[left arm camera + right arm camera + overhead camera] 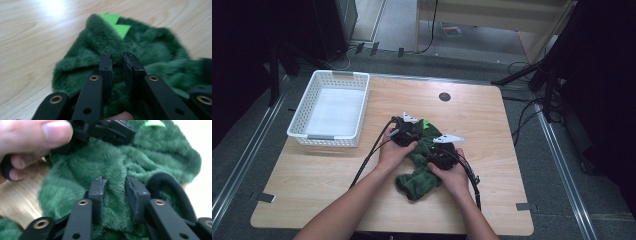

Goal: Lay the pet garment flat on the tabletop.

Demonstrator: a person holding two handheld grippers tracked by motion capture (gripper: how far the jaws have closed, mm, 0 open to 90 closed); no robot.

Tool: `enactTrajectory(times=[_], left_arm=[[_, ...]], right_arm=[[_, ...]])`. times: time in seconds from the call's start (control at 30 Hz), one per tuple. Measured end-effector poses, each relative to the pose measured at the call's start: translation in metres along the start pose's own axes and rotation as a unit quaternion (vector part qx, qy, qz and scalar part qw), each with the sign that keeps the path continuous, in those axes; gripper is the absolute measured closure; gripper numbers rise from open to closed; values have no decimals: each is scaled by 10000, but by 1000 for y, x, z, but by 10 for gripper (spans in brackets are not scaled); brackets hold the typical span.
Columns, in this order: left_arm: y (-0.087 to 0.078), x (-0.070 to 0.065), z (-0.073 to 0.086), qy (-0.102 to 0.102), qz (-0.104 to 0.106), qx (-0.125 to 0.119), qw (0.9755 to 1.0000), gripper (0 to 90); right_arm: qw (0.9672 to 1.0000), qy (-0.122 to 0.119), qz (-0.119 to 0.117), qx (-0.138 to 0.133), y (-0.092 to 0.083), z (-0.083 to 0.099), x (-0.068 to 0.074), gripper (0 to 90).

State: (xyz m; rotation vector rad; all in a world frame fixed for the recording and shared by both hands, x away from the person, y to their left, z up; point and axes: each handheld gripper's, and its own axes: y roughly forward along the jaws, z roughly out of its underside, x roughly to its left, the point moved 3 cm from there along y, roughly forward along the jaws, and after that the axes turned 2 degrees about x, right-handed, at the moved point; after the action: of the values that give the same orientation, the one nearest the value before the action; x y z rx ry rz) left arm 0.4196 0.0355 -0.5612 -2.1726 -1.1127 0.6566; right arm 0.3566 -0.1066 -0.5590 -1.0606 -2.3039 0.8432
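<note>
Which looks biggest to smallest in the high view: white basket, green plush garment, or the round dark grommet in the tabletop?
1. White basket, clearly the largest.
2. Green plush garment, smaller, though both hands and grippers cover part of it.
3. Round dark grommet, by far the smallest.

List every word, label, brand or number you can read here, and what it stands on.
No readable text in any view.
Green plush garment: bright green patches, no lettering.
White basket: no label visible.
Reddish item on the floor: too small and blurred to read.
</note>
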Motion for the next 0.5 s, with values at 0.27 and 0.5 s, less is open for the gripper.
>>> enactTrajectory(times=[0.27, 0.5], left_arm=[[2, 7, -2, -84, -447, -36, 9990, 860], [-1, 2, 0, -98, -203, -181, 9996, 709]], right_arm=[[9999, -125, 87, 25, -17, 15, -4, 734], [9982, 159, -387, -423, -42, 16, -17, 650]])
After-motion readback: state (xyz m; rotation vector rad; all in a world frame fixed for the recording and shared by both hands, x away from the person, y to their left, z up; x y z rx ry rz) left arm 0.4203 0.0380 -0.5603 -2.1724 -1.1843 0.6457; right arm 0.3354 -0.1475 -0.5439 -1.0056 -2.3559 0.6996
